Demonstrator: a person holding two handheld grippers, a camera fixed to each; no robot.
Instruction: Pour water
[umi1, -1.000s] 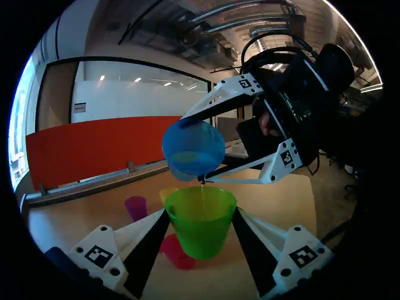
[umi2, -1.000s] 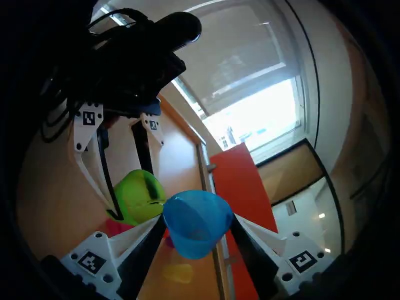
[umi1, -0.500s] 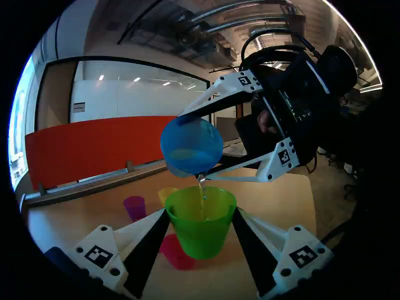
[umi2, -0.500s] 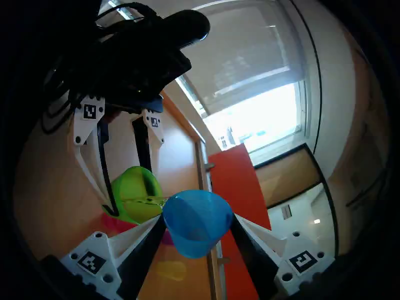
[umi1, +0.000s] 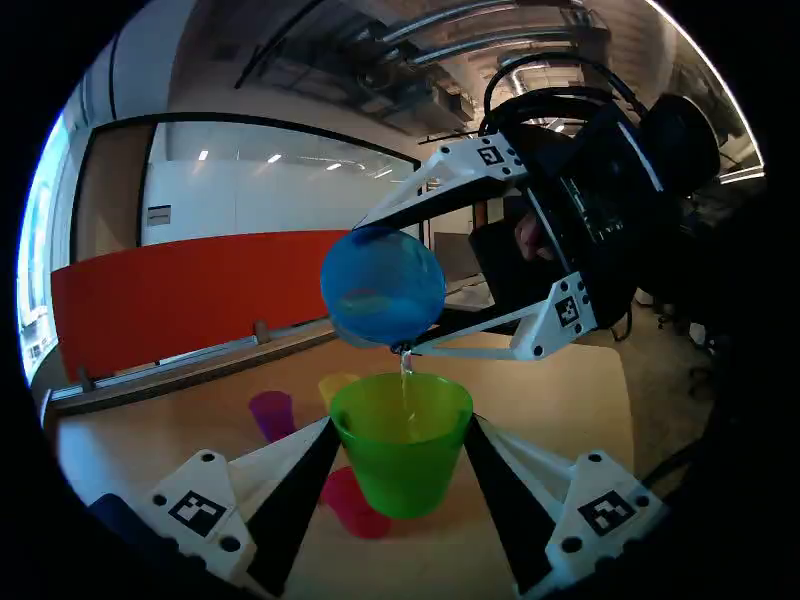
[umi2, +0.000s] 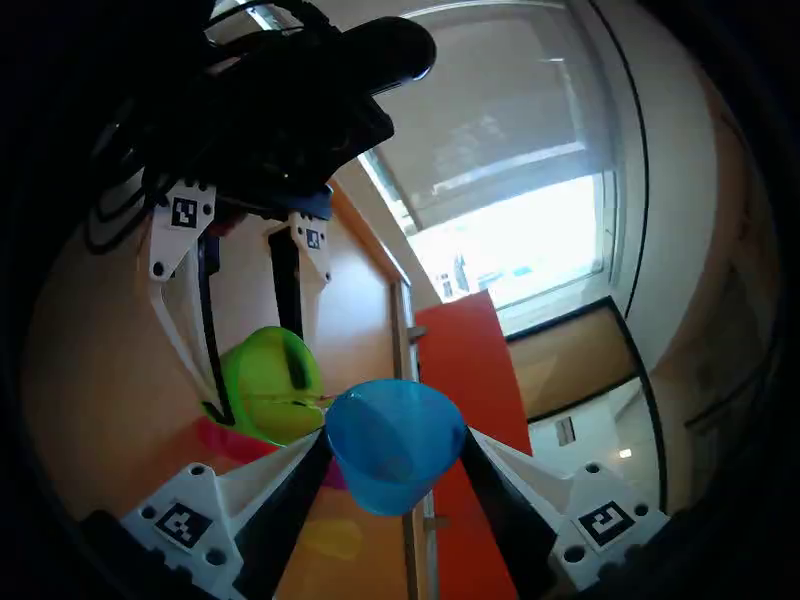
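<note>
Tilt has steepened: the right gripper's (umi2: 393, 462) pinched blue cup (umi1: 382, 285) looks nearly drained into the left gripper's (umi1: 400, 438) pinched green cup (umi1: 402, 472).

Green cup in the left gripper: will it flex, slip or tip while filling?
Probably thin plastic: the green cup looks translucent, so it may flex under the left gripper. It widens upward, so it likely wedges rather than slips as water adds weight. Narrow base: possibly tippy.
</note>
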